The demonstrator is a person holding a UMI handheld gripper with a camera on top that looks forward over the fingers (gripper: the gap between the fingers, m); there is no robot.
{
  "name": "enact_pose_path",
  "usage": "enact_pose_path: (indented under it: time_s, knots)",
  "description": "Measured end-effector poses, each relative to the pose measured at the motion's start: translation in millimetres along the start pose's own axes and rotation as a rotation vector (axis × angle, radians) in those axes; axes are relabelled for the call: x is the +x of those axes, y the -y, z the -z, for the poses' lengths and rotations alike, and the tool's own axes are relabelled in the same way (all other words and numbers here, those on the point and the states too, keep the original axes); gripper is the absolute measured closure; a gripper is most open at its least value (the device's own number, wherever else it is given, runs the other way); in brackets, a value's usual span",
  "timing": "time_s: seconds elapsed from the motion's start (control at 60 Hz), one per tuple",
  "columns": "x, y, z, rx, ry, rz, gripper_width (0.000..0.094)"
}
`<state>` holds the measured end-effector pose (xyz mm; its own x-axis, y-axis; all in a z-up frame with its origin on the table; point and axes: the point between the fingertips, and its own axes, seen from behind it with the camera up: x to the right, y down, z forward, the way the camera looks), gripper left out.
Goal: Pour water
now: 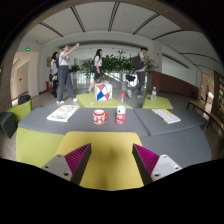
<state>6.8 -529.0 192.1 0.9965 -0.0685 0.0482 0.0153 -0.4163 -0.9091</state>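
The fingers (pixel 113 160) are seen at the bottom of the frame, spread apart with nothing held between them, over the yellow-green bench (pixel 112 145). At the frame's centre, well beyond the fingers, a cup (pixel 99 117) and a bottle (pixel 121 114) are set upright side by side. Both lie straight ahead, so a forward reach is judged necessary. People stand behind.
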Motion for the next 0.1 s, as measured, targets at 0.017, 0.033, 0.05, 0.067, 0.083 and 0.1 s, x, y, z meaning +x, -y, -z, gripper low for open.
enact_pose_path:
  time_s: [0.017,0.033,0.05,0.067,0.083,0.1]
  knots:
    - [-1.1,0.1,1.0,0.001,0.001,-0.002,0.0081]
    - [-2.2,-0.1,2.3,0.001,0.003,-0.003,0.0082]
    - [-3.2,-0.3,3.3,0.0,0.006,-0.004,0.0085]
    - [-3.7,-1.2,-3.4,0.001,0.01,-0.004,0.008]
    - [-5.0,-2.1,-2.2,-0.001,0.015,-0.004,0.0083]
    - [-6.2,-2.5,-1.7,-0.002,0.018,-0.004,0.0083]
